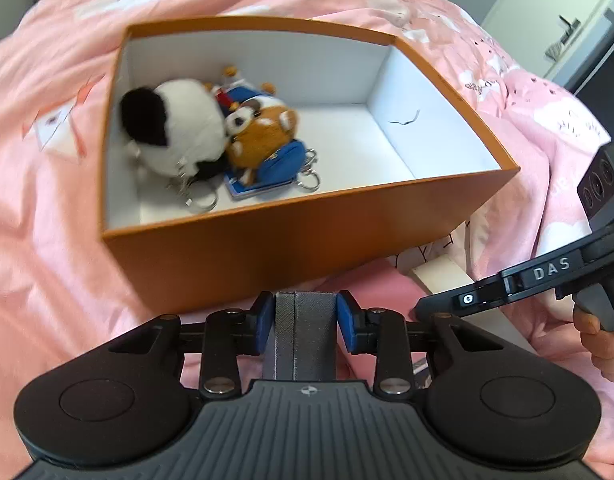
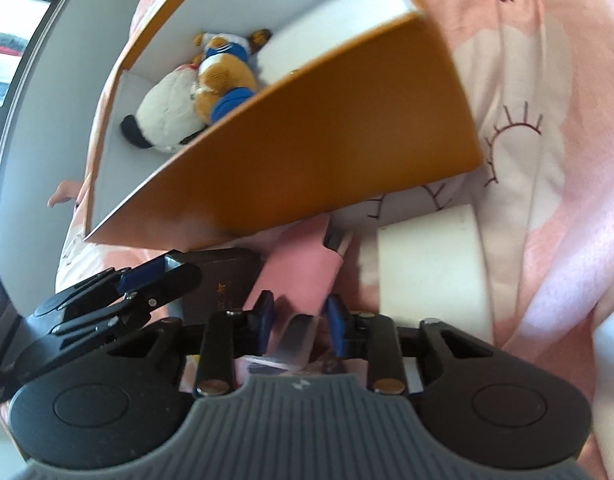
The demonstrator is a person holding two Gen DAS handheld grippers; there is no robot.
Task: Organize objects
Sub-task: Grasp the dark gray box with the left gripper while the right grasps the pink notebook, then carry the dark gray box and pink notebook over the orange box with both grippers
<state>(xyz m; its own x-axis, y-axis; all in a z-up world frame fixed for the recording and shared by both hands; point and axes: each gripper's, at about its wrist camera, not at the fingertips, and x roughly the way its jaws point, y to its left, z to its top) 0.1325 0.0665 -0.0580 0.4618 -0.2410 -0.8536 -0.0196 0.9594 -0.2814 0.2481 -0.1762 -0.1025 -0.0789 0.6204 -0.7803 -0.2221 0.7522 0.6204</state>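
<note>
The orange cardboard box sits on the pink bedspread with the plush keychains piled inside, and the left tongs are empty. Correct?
Not quite: the left tongs are shut on a grey rectangular case, as the left wrist view shows. The orange cardboard box, pink bedspread and plush keychains are as stated.

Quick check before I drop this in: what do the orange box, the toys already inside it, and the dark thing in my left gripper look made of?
Orange box: looks like rigid matte paperboard, thin straight walls, white lining.
Panda toy and brown bear toy: fuzzy plush, with metal key rings.
Dark block in the left gripper: grey with a fine woven-looking texture, perhaps a fabric-covered case; uncertain.
</note>
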